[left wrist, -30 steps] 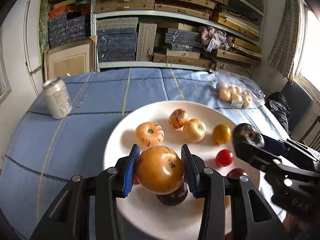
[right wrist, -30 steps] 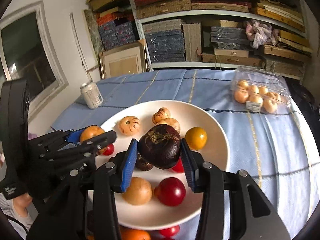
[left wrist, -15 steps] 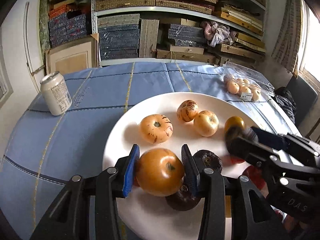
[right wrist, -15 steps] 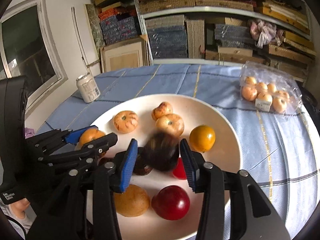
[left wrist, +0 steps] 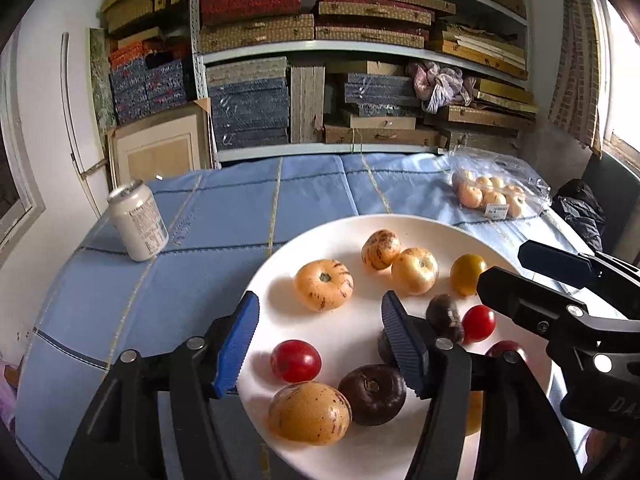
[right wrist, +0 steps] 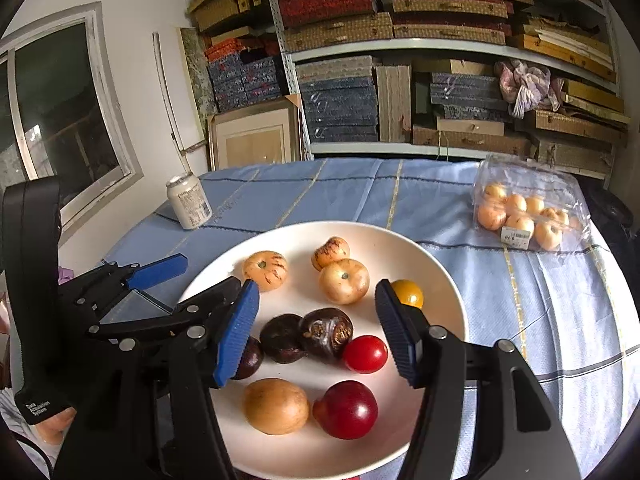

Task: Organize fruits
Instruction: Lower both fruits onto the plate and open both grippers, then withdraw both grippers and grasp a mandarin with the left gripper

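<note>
Right, the big white round plate (right wrist: 440, 276) on the blue cloth holds all the loose fruit, w/ both grippers over its near side. Left gripper (left wrist: 320, 340) and right gripper (right wrist: 316, 328) have just been opening; jaws stand apart, nothing between the pads. The large speckled orange tomato (left wrist: 308, 412) looks heaviest and soft, so take it across its widest part, gently. The dark purple wrinkled fruit (right wrist: 326, 332) looks firmer. The small glossy red cherry tomato (right wrist: 365, 354) is probably slippery and may roll; centre it.
</note>
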Motion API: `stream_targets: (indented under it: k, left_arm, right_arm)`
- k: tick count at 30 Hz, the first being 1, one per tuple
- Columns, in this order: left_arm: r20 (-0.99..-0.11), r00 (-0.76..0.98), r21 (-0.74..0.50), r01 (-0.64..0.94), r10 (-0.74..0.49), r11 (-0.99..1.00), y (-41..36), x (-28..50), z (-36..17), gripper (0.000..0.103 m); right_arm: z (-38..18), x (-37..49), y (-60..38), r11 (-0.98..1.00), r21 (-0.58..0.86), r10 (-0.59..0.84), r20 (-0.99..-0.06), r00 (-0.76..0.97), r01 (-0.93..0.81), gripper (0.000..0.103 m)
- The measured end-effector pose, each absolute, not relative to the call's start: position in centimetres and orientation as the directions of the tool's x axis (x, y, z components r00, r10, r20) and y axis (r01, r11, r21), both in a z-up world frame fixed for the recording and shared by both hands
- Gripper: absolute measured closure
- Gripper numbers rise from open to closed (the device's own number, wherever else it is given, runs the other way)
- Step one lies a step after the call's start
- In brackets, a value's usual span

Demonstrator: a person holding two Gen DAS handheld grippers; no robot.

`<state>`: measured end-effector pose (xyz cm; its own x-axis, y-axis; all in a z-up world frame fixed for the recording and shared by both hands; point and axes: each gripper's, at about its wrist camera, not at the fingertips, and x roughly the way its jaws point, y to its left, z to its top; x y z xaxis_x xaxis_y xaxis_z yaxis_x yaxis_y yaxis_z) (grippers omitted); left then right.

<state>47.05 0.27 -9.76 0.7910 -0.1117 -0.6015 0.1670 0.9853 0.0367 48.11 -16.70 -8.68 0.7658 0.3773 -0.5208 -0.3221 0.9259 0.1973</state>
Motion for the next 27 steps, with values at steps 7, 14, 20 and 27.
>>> stream_targets:
  k: [7, 14, 20, 27]
  left_arm:
    - [-0.58, 0.805, 0.029, 0.177, -0.128, 0.984, -0.1, 45.0, -7.7, 0.038]
    - [-0.619, 0.764, 0.054, 0.275, -0.184, 0.96, -0.5, 37.5, -8.1, 0.033]
    - [-0.68, 0.692, 0.085, 0.405, -0.244, 0.91, -1.5, 28.4, -11.5, 0.033]
    - [-0.706, 0.657, 0.068, 0.433, -0.263, 0.899, -1.7, 23.2, -14.1, 0.027]
  right_arm:
    - [-5.9, 44.3, -17.0, 0.924, 0.183, 0.383, -0.473, 0.794, -0.336, 0.042]
    - [-5.9, 36.9, -19.8, 0.923, 0.204, 0.384, -0.431, 0.817, -0.326, 0.034]
    - [-9.7, 32.4, -22.5, 0.937, 0.22, 0.347, -0.467, 0.813, -0.273, 0.031]
    - [-10.8, 31.6, -24.2, 0.927, 0.27, 0.364, -0.468, 0.805, -0.261, 0.029]
